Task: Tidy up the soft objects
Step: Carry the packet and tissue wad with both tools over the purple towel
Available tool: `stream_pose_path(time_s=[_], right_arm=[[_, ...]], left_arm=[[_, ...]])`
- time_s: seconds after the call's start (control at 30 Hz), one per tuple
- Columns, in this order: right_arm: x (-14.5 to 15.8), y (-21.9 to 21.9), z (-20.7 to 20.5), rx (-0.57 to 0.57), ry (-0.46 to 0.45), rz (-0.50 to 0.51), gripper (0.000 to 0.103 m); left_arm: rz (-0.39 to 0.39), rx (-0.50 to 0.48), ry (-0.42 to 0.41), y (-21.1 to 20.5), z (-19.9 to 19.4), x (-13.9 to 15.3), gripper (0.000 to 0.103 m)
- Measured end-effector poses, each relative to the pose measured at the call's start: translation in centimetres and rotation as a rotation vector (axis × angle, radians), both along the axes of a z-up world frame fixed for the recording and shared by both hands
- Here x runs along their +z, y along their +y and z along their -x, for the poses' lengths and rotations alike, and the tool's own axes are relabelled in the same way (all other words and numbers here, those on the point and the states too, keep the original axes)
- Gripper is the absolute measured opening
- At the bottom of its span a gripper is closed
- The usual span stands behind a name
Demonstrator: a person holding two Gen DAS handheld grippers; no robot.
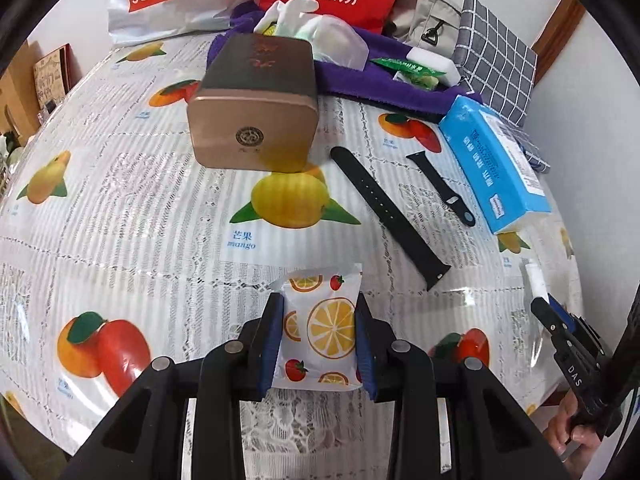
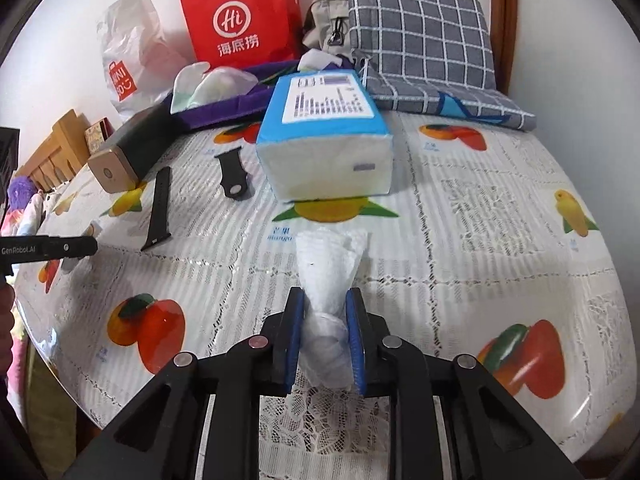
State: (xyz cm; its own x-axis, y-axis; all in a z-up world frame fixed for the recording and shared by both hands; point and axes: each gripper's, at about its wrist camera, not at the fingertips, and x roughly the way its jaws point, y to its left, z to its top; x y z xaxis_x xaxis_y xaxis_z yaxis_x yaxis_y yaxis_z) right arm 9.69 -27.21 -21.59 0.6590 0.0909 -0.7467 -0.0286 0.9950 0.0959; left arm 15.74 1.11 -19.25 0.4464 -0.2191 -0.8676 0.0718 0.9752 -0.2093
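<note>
Left tool [image 1: 320, 336] and right tool [image 2: 325, 340] both angled downward, jaws clamped.

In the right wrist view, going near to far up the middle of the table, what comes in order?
Right gripper shut on the crumpled white tissue → printed mango on the tablecloth → blue tissue pack → purple towel → red paper bag.
</note>
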Motion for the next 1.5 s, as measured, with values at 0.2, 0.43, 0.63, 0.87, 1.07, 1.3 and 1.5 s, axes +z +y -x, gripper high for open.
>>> stream_pose_path(time_s=[0.2,0.43,0.63,0.87,1.07,1.3,1.5], right_arm=[[2.8,0.3,0.0,0.013,-0.039,-0.007,0.022],[6.6,0.7,-0.6,0.042,-0.093,-0.014,0.022],[9.7,1.5,-2.1,0.063,-0.132,0.001,0.022],[12.4,2.2,-4.9,0.065,-0.152,0.0,0.022],[13.9,1.9,-7.6,0.053,-0.153,-0.034,0.022],[15.4,2.1,-10.9,0.062,-0.184,-0.033,0.022],[16.3,2.4,-14.4,0.073,-0.185,-0.054,0.022]], left_arm=[[0.021,0.01,-0.035,0.5,0.4,2.3,0.032],[0.023,0.017,-0.078,1.0,0.0,4.9,0.032],[0.021,0.053,-0.146,1.5,-0.7,7.4,0.032],[0.003,0.072,-0.2,1.9,-2.7,9.7,0.032],[-0.011,0.089,-0.241,2.1,-5.3,11.3,0.032],[-0.019,0.098,-0.277,2.0,-8.7,13.0,0.032],[-0.022,0.092,-0.302,1.6,-11.8,14.7,0.032]])
